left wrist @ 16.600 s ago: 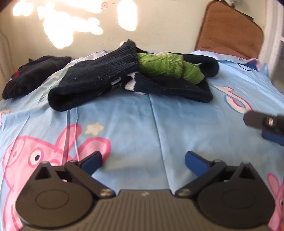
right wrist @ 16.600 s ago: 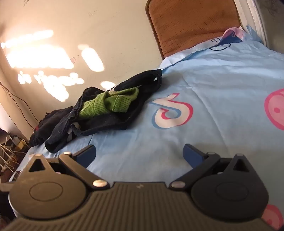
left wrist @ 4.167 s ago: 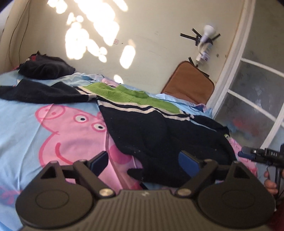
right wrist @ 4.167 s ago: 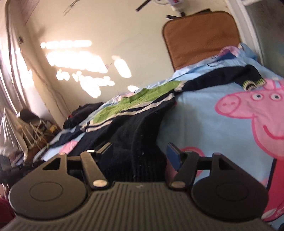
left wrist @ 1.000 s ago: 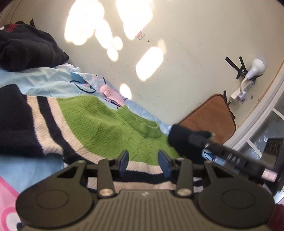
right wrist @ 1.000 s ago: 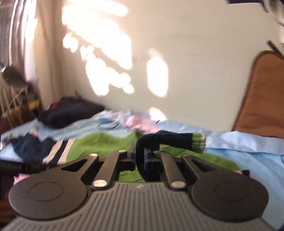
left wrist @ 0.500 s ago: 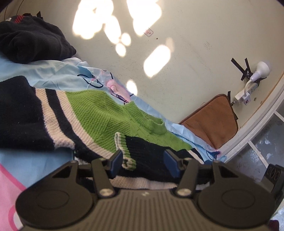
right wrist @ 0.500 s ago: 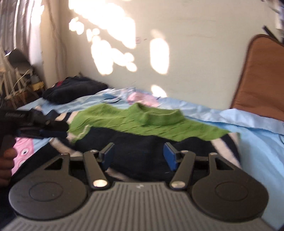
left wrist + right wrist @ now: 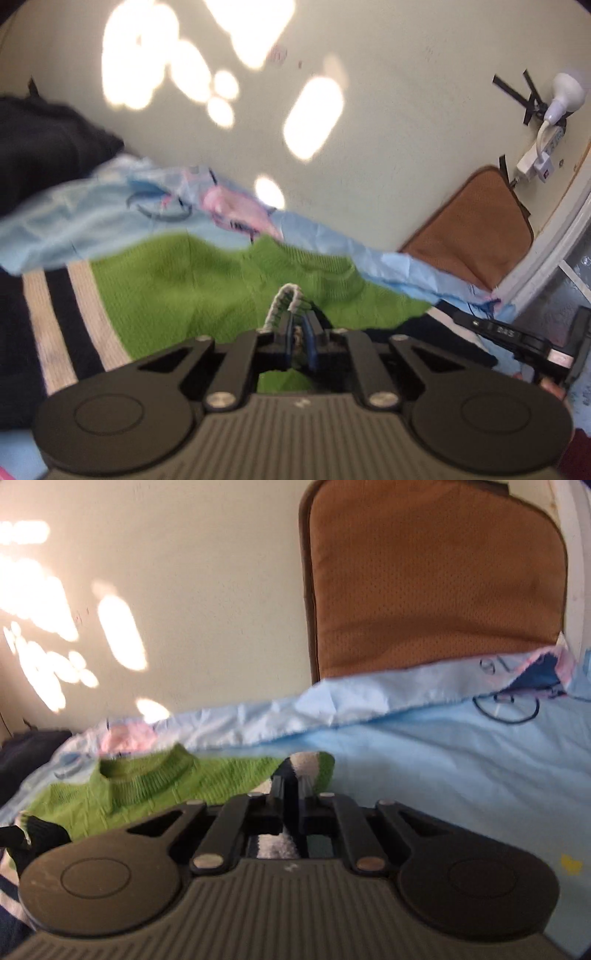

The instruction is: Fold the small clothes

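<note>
A green, navy and white striped knit sweater (image 9: pixel 177 284) lies flat on the bed, its collar (image 9: pixel 147 775) toward the wall. My left gripper (image 9: pixel 297 325) has its jaws closing, pads pressed on the sleeve cuff (image 9: pixel 286 297), whose ribbed pale edge loops up above the tips. In the right wrist view my right gripper (image 9: pixel 290 786) is likewise closing, pinching a bunched edge of the sweater (image 9: pixel 310 762) at its right shoulder, where navy, white and green show. The right gripper (image 9: pixel 509 336) also shows low at the right of the left wrist view.
The bed carries a light blue cartoon sheet (image 9: pixel 461 760). A brown cushion (image 9: pixel 424 583) leans on the wall at the far corner. A heap of dark clothes (image 9: pixel 44 147) sits at the far left. A power strip with a bulb (image 9: pixel 543 151) hangs on the wall.
Both grippers went from open to closed on the sweater: the left on the sleeve cuff, the right on the right shoulder edge after swinging right. The sleeve had been laid across the green chest.
</note>
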`<state>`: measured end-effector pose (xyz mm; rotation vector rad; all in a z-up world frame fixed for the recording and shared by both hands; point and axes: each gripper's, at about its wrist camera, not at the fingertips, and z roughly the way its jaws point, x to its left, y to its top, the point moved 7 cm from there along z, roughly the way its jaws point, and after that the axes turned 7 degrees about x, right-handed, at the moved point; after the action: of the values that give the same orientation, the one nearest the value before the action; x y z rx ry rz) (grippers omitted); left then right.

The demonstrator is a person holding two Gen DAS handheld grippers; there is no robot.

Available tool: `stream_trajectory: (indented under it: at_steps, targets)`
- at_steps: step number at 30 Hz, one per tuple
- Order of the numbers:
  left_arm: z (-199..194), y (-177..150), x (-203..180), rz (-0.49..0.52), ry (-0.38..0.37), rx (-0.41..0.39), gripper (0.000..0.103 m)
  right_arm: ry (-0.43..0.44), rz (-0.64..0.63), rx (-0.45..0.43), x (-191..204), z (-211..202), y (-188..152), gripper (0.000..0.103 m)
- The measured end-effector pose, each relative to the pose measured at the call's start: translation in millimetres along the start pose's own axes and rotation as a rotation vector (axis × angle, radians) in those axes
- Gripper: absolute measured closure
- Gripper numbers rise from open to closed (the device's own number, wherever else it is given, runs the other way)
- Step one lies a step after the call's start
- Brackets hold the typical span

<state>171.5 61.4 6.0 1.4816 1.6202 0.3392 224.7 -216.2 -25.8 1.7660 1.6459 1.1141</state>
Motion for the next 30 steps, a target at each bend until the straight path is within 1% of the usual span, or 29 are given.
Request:
stream_trajectory:
  at_steps: [1, 2, 3, 4, 5, 6, 7, 9, 10, 11, 13, 14, 16, 18, 19, 20, 21, 23, 24, 26, 27, 28, 29, 30]
  targets:
    - [-1.8, 4.8, 4.0, 0.01, 0.057, -0.042, 0.096, 0.012, 0.019, -0.037, -1.2, -4.5, 2.6, 0.093]
    - [1.4, 6.6, 10.4, 0.007, 0.112, -0.049, 0.096, -0.008, 0.031, -0.052, -5.0, -2.8, 5.5, 0.093]
    - [11.6, 6.8, 20.3, -0.011, 0.169, -0.02, 0.096, -0.04, 0.024, -0.034, -6.4, 2.4, 3.5, 0.092]
    - [19.8, 2.8, 29.2, -0.031, 0.212, 0.017, 0.095, -0.091, -0.005, 0.023, -7.4, 16.3, -0.3, 0.091]
    - [28.6, -2.4, 40.7, -0.056, 0.257, 0.075, 0.095, -0.124, -0.029, 0.075, -7.7, 24.2, -5.3, 0.087]
    - [26.6, -6.2, 47.2, -0.061, 0.257, 0.078, 0.095, -0.146, -0.043, 0.13, -8.4, 29.8, -11.6, 0.084]
    - [19.2, -7.9, 50.1, -0.054, 0.243, 0.075, 0.093, -0.14, -0.036, 0.128, -7.9, 26.9, -13.2, 0.081]
    - [-3.1, -10.7, 58.2, -0.058, 0.18, 0.076, 0.077, -0.093, -0.012, 0.067, -2.2, 9.8, -13.0, 0.062]
    - [-17.9, -12.4, 64.7, -0.065, 0.151, 0.058, 0.06, -0.084, -0.015, 0.049, 3.2, 3.1, -12.7, 0.06]
    - [-35.3, -14.5, 74.4, -0.073, 0.137, 0.031, 0.053, -0.072, -0.026, 0.041, 9.5, -1.8, -11.9, 0.061]
    - [-68.3, -18.6, 100.1, -0.105, 0.147, -0.016, 0.052, -0.014, -0.068, 0.034, 32.5, -10.4, -10.1, 0.061]
    - [-82.7, -20.2, 116.6, -0.138, 0.162, -0.033, 0.048, 0.017, -0.084, 0.035, 43.5, -12.6, -10.3, 0.061]
    - [-107.5, -25.9, 151.3, -0.243, 0.211, -0.054, 0.044, 0.122, -0.127, 0.056, 80.8, -12.5, -12.8, 0.061]
    - [-127.7, -32.3, 182.7, -0.346, 0.249, -0.076, 0.044, 0.206, -0.171, 0.08, 116.9, -7.2, -17.6, 0.063]
    - [-134.9, -34.6, 196.1, -0.387, 0.265, -0.084, 0.043, 0.254, -0.194, 0.096, 138.2, -2.5, -20.4, 0.063]
    - [-139.8, -36.4, 207.9, -0.428, 0.284, -0.085, 0.042, 0.284, -0.205, 0.107, 152.5, 1.2, -22.5, 0.064]
    - [-142.5, -37.7, 217.3, -0.463, 0.291, -0.083, 0.042, 0.316, -0.217, 0.118, 171.6, 7.4, -24.9, 0.067]
    - [-144.1, -38.0, 225.4, -0.492, 0.262, -0.085, 0.041, 0.344, -0.25, 0.131, 197.9, 16.7, -29.4, 0.068]
    - [-144.2, -37.9, 226.8, -0.49, 0.255, -0.088, 0.041, 0.351, -0.294, 0.136, 215.2, 20.9, -33.8, 0.067]
    - [-140.8, -37.4, 226.7, -0.474, 0.248, -0.088, 0.032, 0.365, -0.382, 0.151, 239.7, 26.1, -41.5, 0.067]
    - [-139.0, -37.1, 225.3, -0.466, 0.245, -0.092, 0.029, 0.366, -0.434, 0.161, 252.6, 27.5, -47.4, 0.066]
    - [-137.5, -37.1, 223.4, -0.459, 0.241, -0.095, 0.023, 0.356, -0.499, 0.181, 264.3, 31.3, -55.0, 0.065]
    - [-136.1, -36.8, 221.6, -0.455, 0.238, -0.096, 0.019, 0.342, -0.543, 0.197, 270.9, 35.5, -60.5, 0.059]
    - [-135.7, -37.1, 219.8, -0.452, 0.239, -0.099, 0.018, 0.314, -0.597, 0.214, 276.5, 42.4, -68.0, 0.054]
